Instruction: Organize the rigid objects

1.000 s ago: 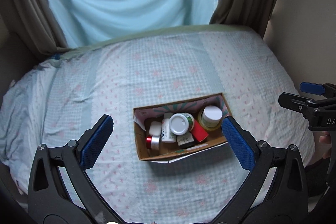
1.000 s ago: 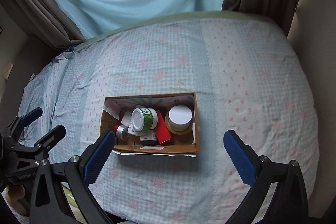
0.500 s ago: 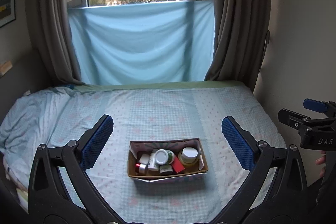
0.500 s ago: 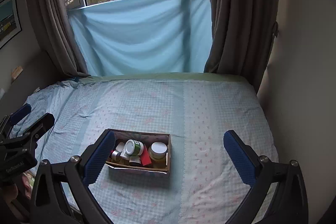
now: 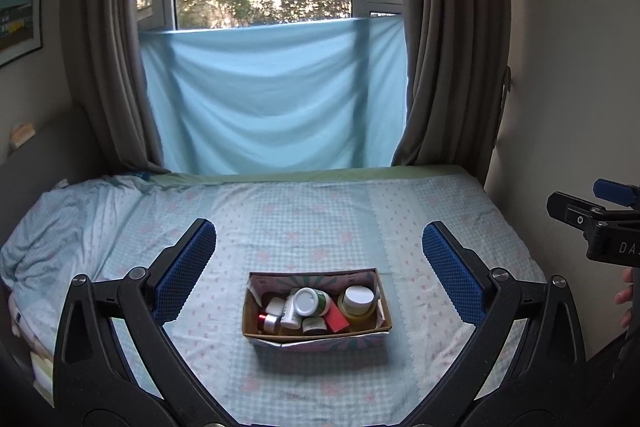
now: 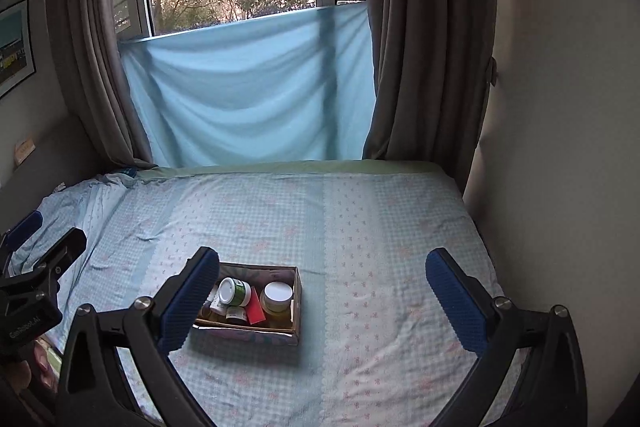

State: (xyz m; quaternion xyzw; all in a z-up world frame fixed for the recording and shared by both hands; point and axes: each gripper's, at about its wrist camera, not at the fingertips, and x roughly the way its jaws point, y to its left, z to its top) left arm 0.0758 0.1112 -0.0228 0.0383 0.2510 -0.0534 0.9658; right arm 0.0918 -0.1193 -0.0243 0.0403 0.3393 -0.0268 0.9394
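Note:
A shallow cardboard box (image 5: 316, 337) (image 6: 294, 323) sits on the bed, filled with several small containers: a green jar with a white lid (image 5: 311, 301) (image 6: 234, 291), a yellowish jar with a white lid (image 5: 356, 303) (image 6: 277, 297), a red item (image 5: 336, 317) and a red-and-silver tube (image 5: 268, 321). My left gripper (image 5: 319, 269) is open and empty, held above and in front of the box. My right gripper (image 6: 322, 287) is open and empty too, with its left finger (image 6: 188, 301) overlapping the box's left end in that view.
The bed (image 5: 320, 219) has a pale blue patterned sheet, rumpled at the left. Behind it hang a blue cloth (image 5: 272, 95) over a window and brown curtains (image 5: 452, 39). A wall (image 6: 560, 107) bounds the bed's right side. A hand (image 5: 626, 297) shows at the far right.
Both grippers have pulled back and tilted up from looking down on the box, so the window and curtains come into view and the box looks smaller. Both stay open.

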